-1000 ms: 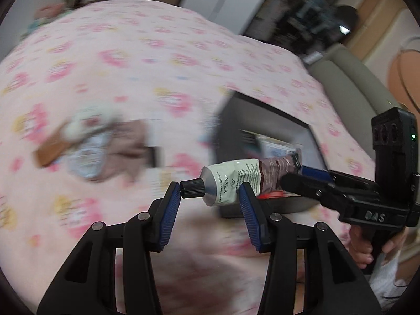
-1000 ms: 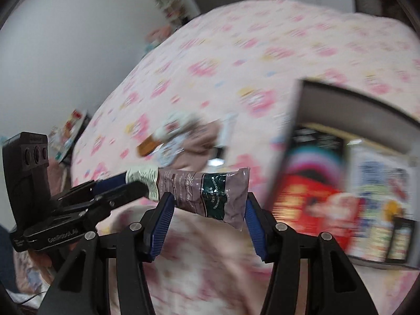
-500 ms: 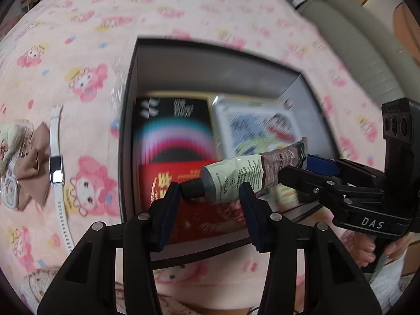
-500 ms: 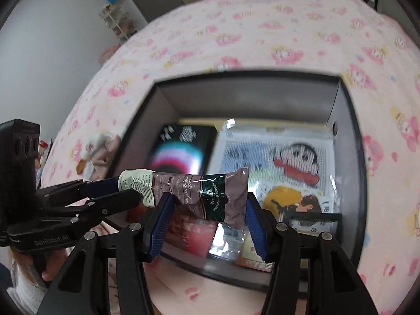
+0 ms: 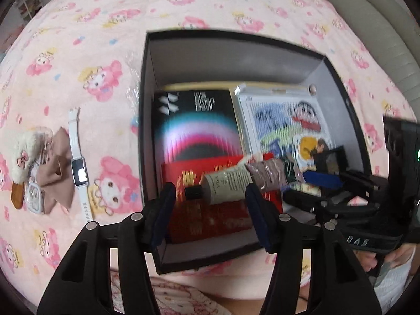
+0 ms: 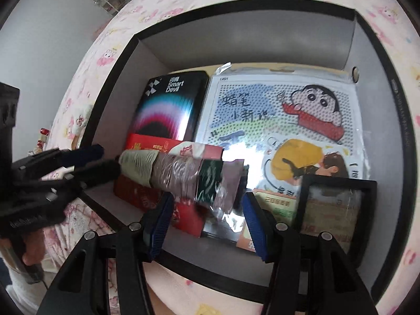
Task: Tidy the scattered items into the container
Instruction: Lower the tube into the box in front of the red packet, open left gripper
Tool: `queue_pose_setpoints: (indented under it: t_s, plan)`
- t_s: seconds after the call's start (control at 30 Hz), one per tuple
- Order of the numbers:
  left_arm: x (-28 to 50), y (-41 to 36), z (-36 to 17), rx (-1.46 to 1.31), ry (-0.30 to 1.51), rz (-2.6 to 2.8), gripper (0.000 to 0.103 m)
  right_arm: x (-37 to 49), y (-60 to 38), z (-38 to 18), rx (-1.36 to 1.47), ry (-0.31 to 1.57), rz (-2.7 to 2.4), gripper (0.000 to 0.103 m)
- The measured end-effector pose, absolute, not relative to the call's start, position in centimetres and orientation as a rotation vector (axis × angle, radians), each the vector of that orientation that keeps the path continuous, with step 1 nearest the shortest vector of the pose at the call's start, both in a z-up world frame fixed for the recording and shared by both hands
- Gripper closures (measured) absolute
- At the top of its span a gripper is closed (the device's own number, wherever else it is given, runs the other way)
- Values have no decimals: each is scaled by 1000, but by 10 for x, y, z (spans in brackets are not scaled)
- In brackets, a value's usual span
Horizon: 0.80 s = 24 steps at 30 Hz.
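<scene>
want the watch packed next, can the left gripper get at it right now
Probably not yet. The left gripper sits at the cap end of the tube over the box. The white watch lies uncovered on the blanket, so the way is free once the tube is dropped.

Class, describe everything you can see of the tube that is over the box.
The tube is a squeeze tube, pale green near its small black cap and brownish, crinkled and glossy toward its flat crimped tail. It lies roughly level over the open black box, between both grippers' spread blue pads. Motion blur hides whether any pad touches it.
</scene>
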State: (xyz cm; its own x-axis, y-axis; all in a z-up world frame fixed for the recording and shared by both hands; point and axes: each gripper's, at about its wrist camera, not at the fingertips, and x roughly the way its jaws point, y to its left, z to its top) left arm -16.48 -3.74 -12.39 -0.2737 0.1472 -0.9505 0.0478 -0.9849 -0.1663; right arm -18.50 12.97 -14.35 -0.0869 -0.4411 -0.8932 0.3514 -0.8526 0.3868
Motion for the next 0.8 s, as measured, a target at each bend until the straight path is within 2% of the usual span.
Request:
queue_pose_setpoints:
  t_s: [0.07, 0.17, 0.23, 0.3, 0.53, 0.73, 0.8]
  plan:
    - [-171, -33, -124, -1794, -240, 2454, 49, -184, 130, -142, 1649, -88, -2025, 53]
    - [-186, -23, -138, -1798, -228, 2442, 66, -187, 129, -137, 1591, -100, -2103, 53]
    - [-193, -16, -145, -1798, -222, 2427, 68, -189, 127, -135, 1559, -119, -2127, 53]
    - [-196, -10, -151, -1819, -226, 2403, 78, -191, 122, -137, 1543, -122, -2127, 54]
    - [-186, -15, -154, -1868, -251, 2354, 78, -201, 122, -157, 1658, -201, -1988, 56]
    - [-171, -13, -153, -1909, -145, 2287, 73, -189, 111, -160, 1690, -195, -1885, 56]
    - [-168, -15, -150, -1903, -160, 2300, 72, -188, 111, -157, 1674, -198, -1901, 56]
